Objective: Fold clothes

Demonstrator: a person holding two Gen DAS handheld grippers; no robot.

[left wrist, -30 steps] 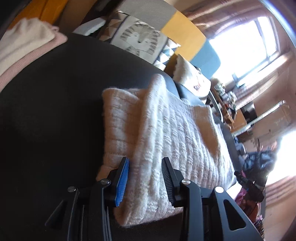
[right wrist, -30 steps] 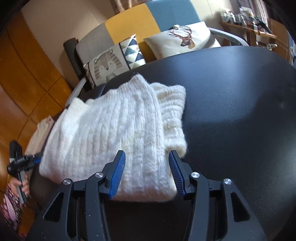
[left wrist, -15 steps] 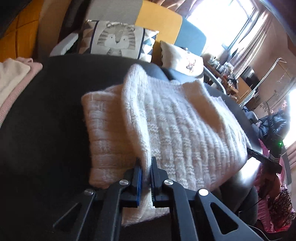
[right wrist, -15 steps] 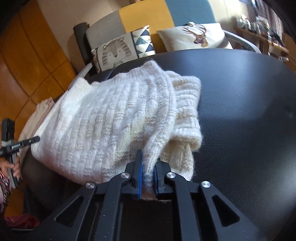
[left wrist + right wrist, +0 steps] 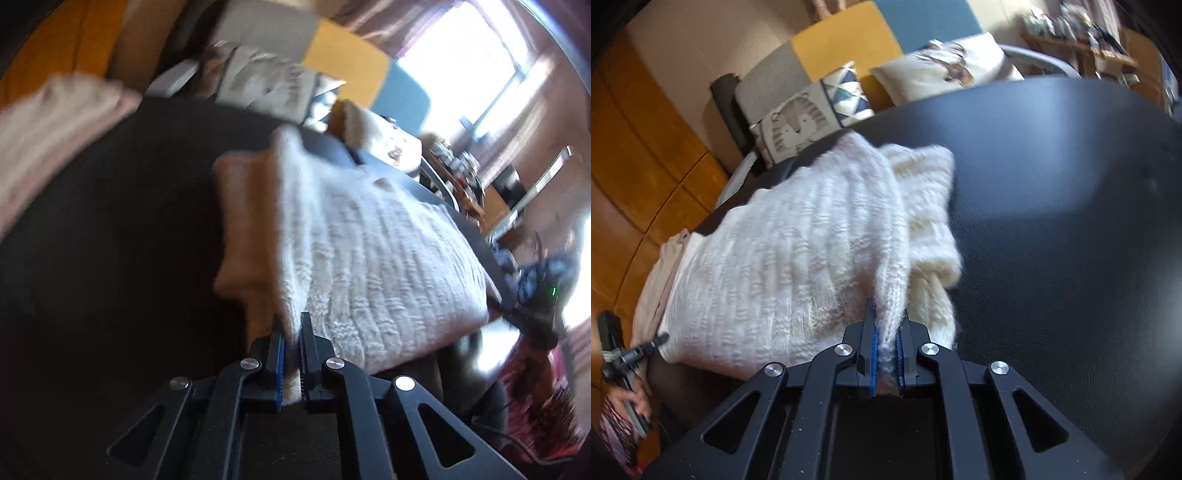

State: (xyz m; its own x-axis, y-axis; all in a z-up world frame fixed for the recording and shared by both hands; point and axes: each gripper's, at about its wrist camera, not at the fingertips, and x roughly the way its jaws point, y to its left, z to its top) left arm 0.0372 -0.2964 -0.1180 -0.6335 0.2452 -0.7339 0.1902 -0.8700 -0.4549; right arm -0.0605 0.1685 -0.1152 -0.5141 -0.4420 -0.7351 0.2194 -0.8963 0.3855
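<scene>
You have one white sweater (image 5: 798, 266) on the black table (image 5: 1071, 206), two cushions (image 5: 798, 122) behind the table, one pink garment (image 5: 55, 122).

Cream chunky-knit wool sweater (image 5: 798, 258): ribbed, fuzzy, matt; loose fibres along edges. Black leather-look table top (image 5: 1071, 229): fine-grained, low sheen, broad soft glare. Black plastic right gripper (image 5: 885, 332): matt, dust-flecked, with bright metal screw heads and blue ridged rubber pads (image 5: 873, 354). Black plastic left gripper (image 5: 291, 332): same finish, same pads. Orange-brown wood wall panels (image 5: 639, 155): smooth, semi-gloss. Printed woven cloth cushions (image 5: 809, 118): matt. Pale pink folded cloth (image 5: 48, 129): soft, matt, blurred.
</scene>
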